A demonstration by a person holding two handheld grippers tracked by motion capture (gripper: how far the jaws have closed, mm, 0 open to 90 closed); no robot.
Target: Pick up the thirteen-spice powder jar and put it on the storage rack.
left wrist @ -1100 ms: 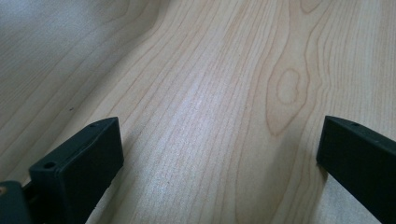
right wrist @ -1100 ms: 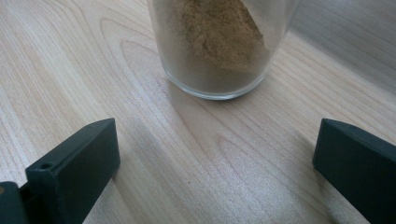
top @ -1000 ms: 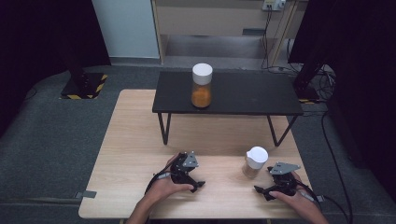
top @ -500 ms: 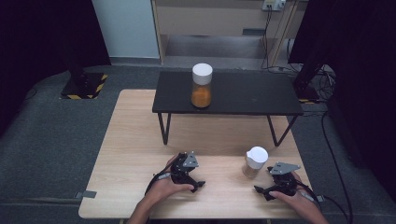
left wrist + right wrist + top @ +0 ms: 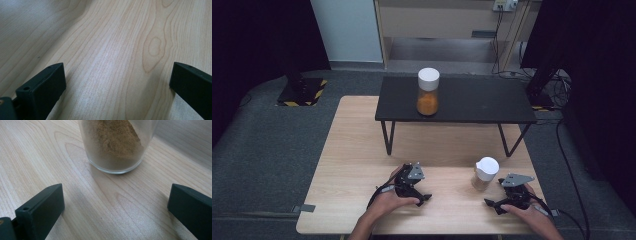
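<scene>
A glass jar of brown powder point(image 5: 485, 173) with a white lid stands on the wooden table point(image 5: 362, 150) near its front right. My right gripper point(image 5: 501, 194) rests on the table just right of it, held by a hand. In the right gripper view the jar's base point(image 5: 116, 147) sits close ahead, beyond the wide-open, empty jaws of that gripper point(image 5: 115, 195). My left gripper point(image 5: 414, 184) lies on the table at front centre under the other hand. In its own view the left gripper point(image 5: 117, 75) stands open over bare wood. A second jar, with orange powder point(image 5: 428, 92), stands on the black shelf point(image 5: 472, 102).
The low black shelf on thin legs spans the back of the table, with open space beneath it. Beyond the table there are a grey floor, a cabinet, cables at the right and a yellow-black striped base point(image 5: 304, 92) at the left.
</scene>
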